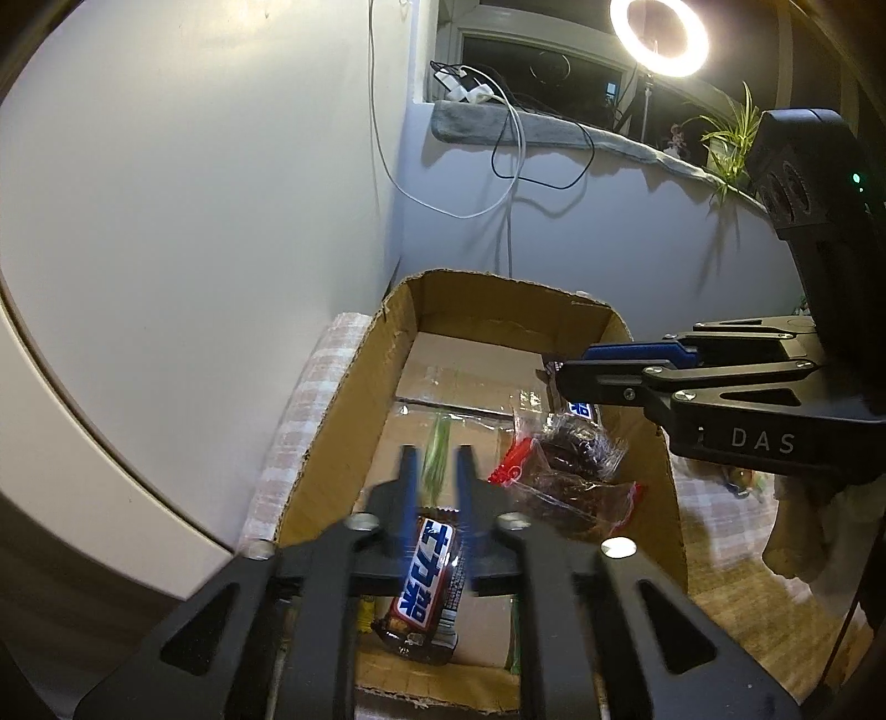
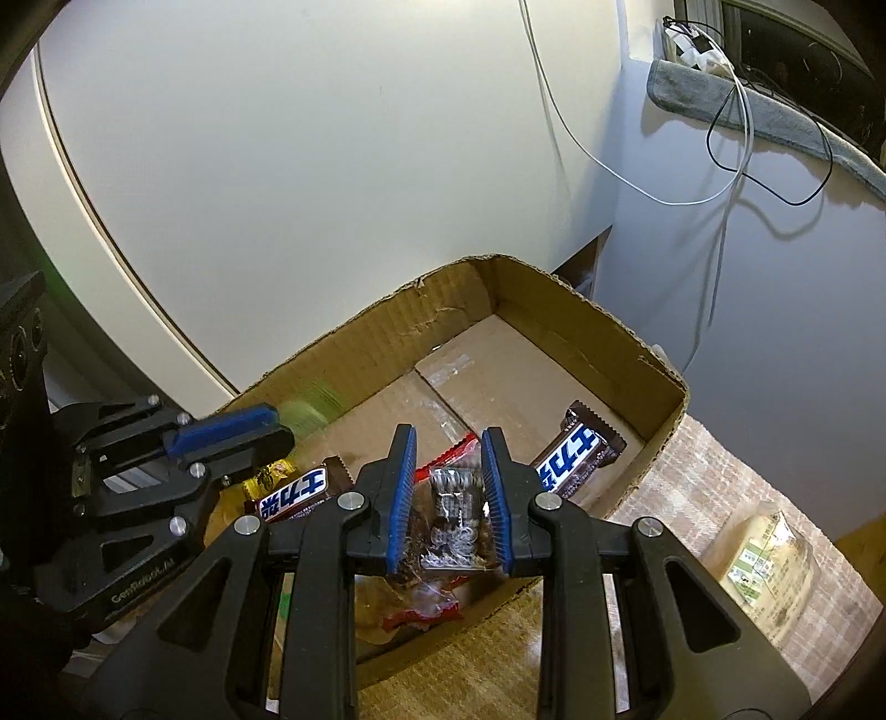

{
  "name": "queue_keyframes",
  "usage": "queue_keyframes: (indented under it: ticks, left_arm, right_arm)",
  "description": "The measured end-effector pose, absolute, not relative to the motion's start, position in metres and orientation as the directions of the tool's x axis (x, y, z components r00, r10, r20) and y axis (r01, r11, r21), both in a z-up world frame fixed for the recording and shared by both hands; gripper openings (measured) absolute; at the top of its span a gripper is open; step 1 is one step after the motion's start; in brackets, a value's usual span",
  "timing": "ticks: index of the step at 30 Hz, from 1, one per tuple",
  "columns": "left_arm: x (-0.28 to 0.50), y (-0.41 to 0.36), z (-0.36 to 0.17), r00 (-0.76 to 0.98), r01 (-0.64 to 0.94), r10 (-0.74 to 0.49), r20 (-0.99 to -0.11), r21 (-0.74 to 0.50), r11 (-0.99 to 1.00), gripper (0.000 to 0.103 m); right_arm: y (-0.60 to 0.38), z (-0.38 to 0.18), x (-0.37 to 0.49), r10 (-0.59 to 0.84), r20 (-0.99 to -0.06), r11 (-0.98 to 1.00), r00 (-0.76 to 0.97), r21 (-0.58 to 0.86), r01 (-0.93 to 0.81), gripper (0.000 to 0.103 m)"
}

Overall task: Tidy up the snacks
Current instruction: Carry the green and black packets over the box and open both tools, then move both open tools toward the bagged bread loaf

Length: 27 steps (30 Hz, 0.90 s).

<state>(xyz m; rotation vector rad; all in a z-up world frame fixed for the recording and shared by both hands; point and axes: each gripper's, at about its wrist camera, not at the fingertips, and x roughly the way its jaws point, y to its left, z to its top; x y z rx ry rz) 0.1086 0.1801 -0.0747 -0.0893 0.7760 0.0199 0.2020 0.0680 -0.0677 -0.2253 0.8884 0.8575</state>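
**Over the cardboard box: a count of snacks**

Inside your cardboard box [image 2: 587,332] lie two chocolate bars [image 2: 576,459], one clear pack of dark snacks [image 2: 454,515] and one yellow packet [image 2: 266,479]. Your left gripper [image 1: 437,459] and right gripper [image 2: 448,443] both hover above them, fingers narrowly parted, gripping nothing. A green blur beside the left gripper is unreadable.

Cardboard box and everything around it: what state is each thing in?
Cardboard box: open-topped, holding snacks.
Left claw: open over the box, empty.
Right claw: open, straddling the clear snack bag.
Ring light: on.
Bagged snack: outside the box.
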Motion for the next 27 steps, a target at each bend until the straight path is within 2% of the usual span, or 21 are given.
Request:
queue_keyframes:
  ticks: [1, 3, 5, 11, 14, 17, 21, 25, 26, 27]
  left_arm:
    - [0.109, 0.18, -0.075, 0.713, -0.053, -0.012, -0.701, -0.07, 0.996, 0.025]
    - [0.109, 0.179, -0.075, 0.715, -0.055, -0.004, -0.699, -0.062, 0.997, 0.03]
    - [0.108, 0.178, -0.075, 0.717, -0.056, 0.001, -0.697, -0.056, 0.997, 0.036]
    - [0.106, 0.172, -0.07, 0.728, -0.047, 0.002, -0.686, -0.048, 0.998, 0.036]
    - [0.103, 0.166, -0.066, 0.736, -0.039, 0.003, -0.677, -0.038, 0.999, 0.042]
    - [0.102, 0.161, -0.062, 0.742, -0.03, 0.001, -0.67, -0.032, 0.999, 0.042]
    - [0.1, 0.151, -0.057, 0.749, -0.015, -0.007, -0.662, -0.027, 1.0, 0.043]
    - [0.1, 0.141, -0.054, 0.753, 0.007, -0.024, -0.657, -0.029, 1.0, 0.05]
    - [0.1, 0.138, -0.053, 0.754, 0.012, -0.03, -0.656, -0.031, 0.999, 0.05]
    - [0.1, 0.135, -0.052, 0.755, 0.018, -0.037, -0.655, -0.036, 0.999, 0.05]
  right_arm:
    - [0.068, -0.068, 0.202, 0.56, -0.759, 0.657, 0.333, 0.161, -0.737, 0.031]
    - [0.066, -0.067, 0.201, 0.556, -0.757, 0.662, 0.344, 0.153, -0.733, 0.058]
    - [0.062, -0.064, 0.2, 0.554, -0.747, 0.673, 0.367, 0.143, -0.726, 0.069]
    - [0.052, -0.059, 0.203, 0.54, -0.747, 0.689, 0.386, 0.13, -0.713, 0.071]
    - [0.046, -0.059, 0.204, 0.527, -0.753, 0.7, 0.395, 0.12, -0.704, 0.071]
    - [0.036, -0.058, 0.206, 0.52, -0.752, 0.72, 0.406, 0.13, -0.682, 0.071]
    - [0.017, -0.054, 0.207, 0.529, -0.727, 0.743, 0.439, 0.146, -0.653, 0.071]
    - [-0.004, -0.046, 0.206, 0.544, -0.687, 0.756, 0.482, 0.152, -0.637, 0.071]
    - [-0.008, -0.044, 0.206, 0.546, -0.682, 0.758, 0.488, 0.153, -0.634, 0.071]
    - [-0.014, -0.043, 0.206, 0.542, -0.68, 0.763, 0.494, 0.152, -0.628, 0.081]
